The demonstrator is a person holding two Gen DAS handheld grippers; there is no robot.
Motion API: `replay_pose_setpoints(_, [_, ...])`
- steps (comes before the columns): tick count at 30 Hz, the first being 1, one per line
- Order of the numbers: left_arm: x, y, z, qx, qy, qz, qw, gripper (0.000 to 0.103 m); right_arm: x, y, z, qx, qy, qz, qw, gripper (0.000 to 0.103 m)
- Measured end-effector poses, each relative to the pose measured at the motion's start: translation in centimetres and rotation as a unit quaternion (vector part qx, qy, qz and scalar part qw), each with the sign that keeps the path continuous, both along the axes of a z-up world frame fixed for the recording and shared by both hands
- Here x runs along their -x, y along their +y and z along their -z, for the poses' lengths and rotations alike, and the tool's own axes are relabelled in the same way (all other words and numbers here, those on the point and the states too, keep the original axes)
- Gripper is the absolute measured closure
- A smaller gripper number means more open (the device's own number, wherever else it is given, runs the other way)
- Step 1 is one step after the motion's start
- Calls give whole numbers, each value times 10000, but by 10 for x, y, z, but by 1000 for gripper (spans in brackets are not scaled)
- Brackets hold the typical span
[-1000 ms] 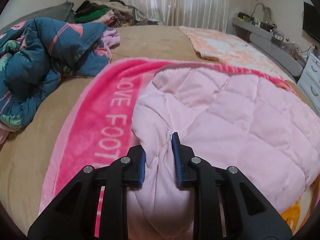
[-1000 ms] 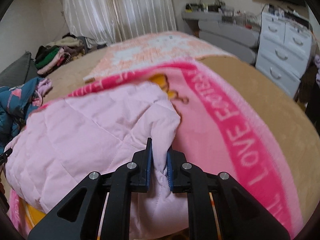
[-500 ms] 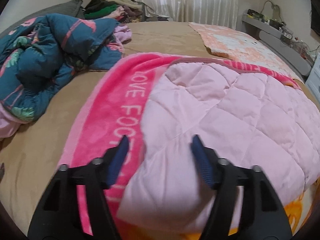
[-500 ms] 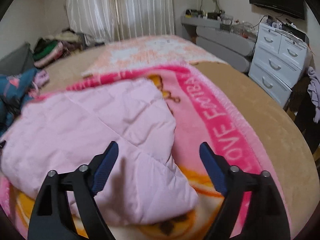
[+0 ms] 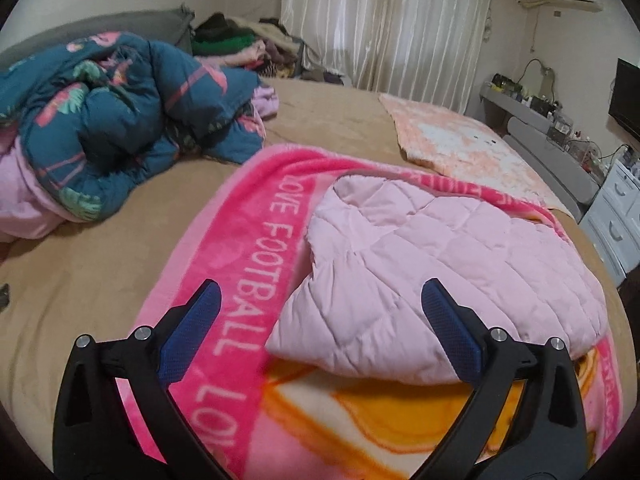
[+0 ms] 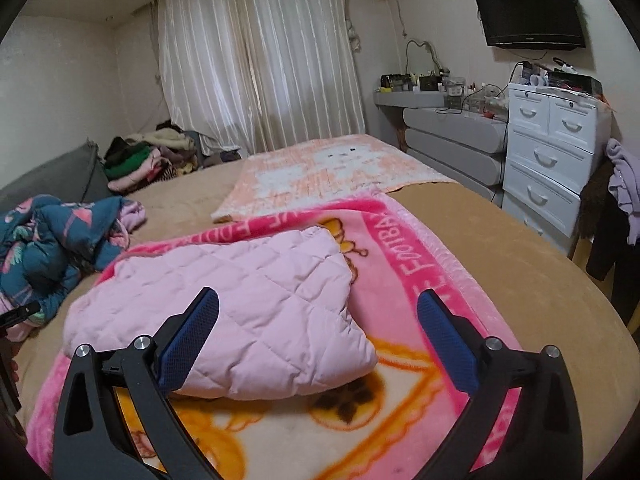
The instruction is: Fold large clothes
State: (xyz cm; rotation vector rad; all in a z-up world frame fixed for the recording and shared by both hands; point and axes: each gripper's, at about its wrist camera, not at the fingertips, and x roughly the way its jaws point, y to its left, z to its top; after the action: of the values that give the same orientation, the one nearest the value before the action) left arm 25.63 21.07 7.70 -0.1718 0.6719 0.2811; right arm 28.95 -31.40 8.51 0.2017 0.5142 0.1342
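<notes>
A pale pink quilted garment (image 5: 432,272) lies folded flat on a pink "LOVE FOOTBALL" blanket (image 5: 248,248) on the bed. It also shows in the right wrist view (image 6: 248,300), on the same blanket (image 6: 420,280). My left gripper (image 5: 320,320) is open and empty, held above and short of the garment's near left corner. My right gripper (image 6: 318,324) is open and empty, above the garment's near right edge. Neither gripper touches the cloth.
A crumpled teal flamingo-print quilt (image 5: 120,128) lies at the left of the tan bed (image 5: 100,272). A peach blanket (image 6: 332,172) lies at the far side. A pile of clothes (image 6: 144,156) sits by the curtain. White drawers (image 6: 552,152) stand to the right.
Both grippers let go of the pink garment's edge, opened wide and pulled back and up. The garment dropped flat onto the blanket, folded.
</notes>
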Motion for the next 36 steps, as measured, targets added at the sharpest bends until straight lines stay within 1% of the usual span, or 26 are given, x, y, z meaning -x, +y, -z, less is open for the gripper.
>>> replay_pose_setpoints(5, [23, -10, -6, 19, -6, 86, 10000, 9, 23, 2, 0, -91, 14, -27, 10000, 4])
replay_pose_setpoints(12, [39, -23, 4, -34, 147, 234, 9996, 9, 42, 12, 21, -165, 261, -95, 9995, 4])
replay_pose_setpoints(17, [42, -28, 20, -16, 339, 242, 9991, 9, 45, 19, 40, -285, 491, -104, 9983, 4])
replay_pose_setpoints(26, [38, -30, 57, 219, 724, 176, 9970, 9, 38, 28, 69, -451, 899, -54, 9949, 4])
replay_pose_setpoints(29, [33, -28, 69, 392, 848, 166, 9955, 9, 30, 31, 79, -483, 1059, -21, 9932, 4])
replay_pose_setpoints(31, [28, -25, 79, 617, 914, 133, 9938, 9, 24, 33, 88, -526, 1202, 39, 9914, 4])
replay_pose_setpoints(32, [26, -22, 83, 805, 923, 133, 9924, 9, 20, 33, 92, -570, 1264, 66, 9903, 4])
replay_pose_setpoints(33, [22, -17, 88, 1120, 917, 106, 9894, 9, 16, 33, 97, -634, 1337, 105, 9889, 4])
replay_pose_setpoints(34, [19, -13, 92, 1337, 899, 63, 9869, 9, 13, 33, 100, -692, 1407, 152, 9875, 4])
replay_pose_setpoints(36, [12, -3, 98, 1844, 829, -55, 9793, 9, 3, 34, 109, -857, 1567, 259, 9836, 4])
